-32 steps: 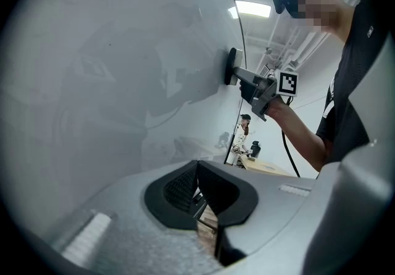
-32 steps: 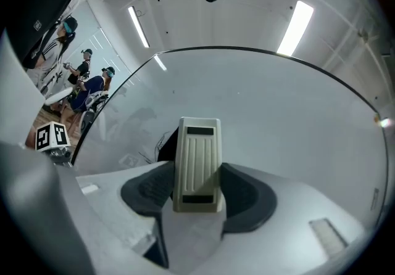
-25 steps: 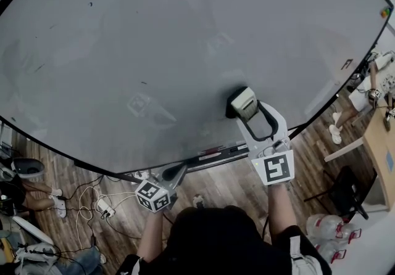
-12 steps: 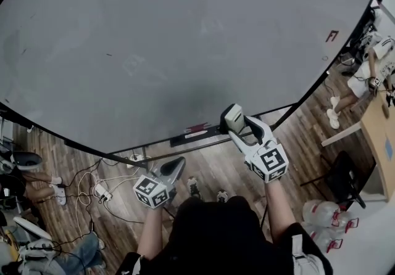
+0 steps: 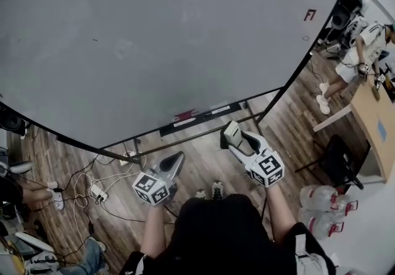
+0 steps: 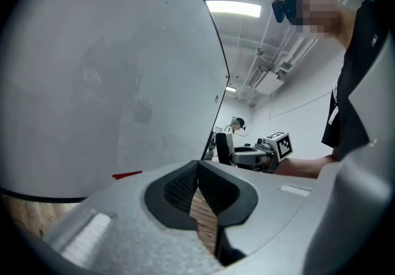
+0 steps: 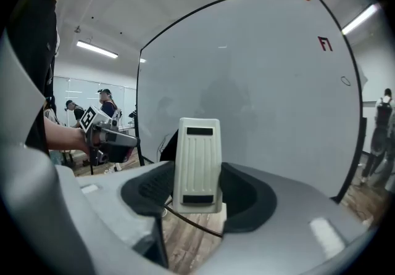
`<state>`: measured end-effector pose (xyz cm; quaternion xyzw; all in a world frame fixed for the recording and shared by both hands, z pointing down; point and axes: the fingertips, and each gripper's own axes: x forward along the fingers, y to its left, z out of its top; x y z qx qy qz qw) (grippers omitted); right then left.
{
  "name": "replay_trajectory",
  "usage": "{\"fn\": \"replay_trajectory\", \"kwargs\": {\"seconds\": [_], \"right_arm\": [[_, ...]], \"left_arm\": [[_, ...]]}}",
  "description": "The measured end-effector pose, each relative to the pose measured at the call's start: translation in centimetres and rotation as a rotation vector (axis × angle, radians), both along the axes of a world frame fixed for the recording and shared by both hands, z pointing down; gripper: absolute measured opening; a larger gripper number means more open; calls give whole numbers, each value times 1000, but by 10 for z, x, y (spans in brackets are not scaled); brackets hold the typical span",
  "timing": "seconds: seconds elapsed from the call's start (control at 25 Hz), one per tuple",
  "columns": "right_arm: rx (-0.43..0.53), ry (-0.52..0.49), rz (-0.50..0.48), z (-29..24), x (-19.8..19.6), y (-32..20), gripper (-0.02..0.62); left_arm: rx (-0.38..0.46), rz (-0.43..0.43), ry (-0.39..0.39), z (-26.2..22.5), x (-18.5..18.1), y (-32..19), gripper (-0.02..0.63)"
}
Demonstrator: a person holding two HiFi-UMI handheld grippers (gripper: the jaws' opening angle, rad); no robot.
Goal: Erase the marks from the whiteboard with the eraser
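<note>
The right tongs are clamped on the eraser, which is held off the whiteboard, below its lower edge and above the floor. The left tongs are closed with nothing in them.

The marks that show are a red mark and a small ring just below it, both near the board's far right edge, plus a few tiny dark specks to the left. The eraser probably has to go up and to the right, with its felt face flat on the board, and wipe in firm, overlapping passes.

A tray with pens runs along the bottom of the board, so the lift should clear it. Cables lie on the floor to the left, and water jugs and a dark chair stand to the right, near the path to that edge.
</note>
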<state>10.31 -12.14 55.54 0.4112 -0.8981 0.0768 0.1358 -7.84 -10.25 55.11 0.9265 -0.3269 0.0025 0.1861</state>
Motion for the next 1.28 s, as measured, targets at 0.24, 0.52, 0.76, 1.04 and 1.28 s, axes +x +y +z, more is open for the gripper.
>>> {"fn": "replay_trajectory", "kwargs": {"seconds": [0.24, 0.52, 0.76, 1.04, 1.28], "right_arm": [[-18, 12, 21, 3, -27, 23, 239], [12, -5, 56, -4, -2, 38, 238], [34, -11, 53, -10, 71, 55, 239], [48, -4, 107, -11, 225, 89, 239], [45, -8, 151, -2, 322, 122, 239]], "left_arm": [[-59, 30, 18, 30, -17, 21, 11], [-51, 60, -8, 27, 3, 31, 11], [3, 76, -19, 3, 86, 35, 11], [21, 138, -30, 1, 234, 75, 12], [23, 177, -33, -3, 330, 109, 11]]}}
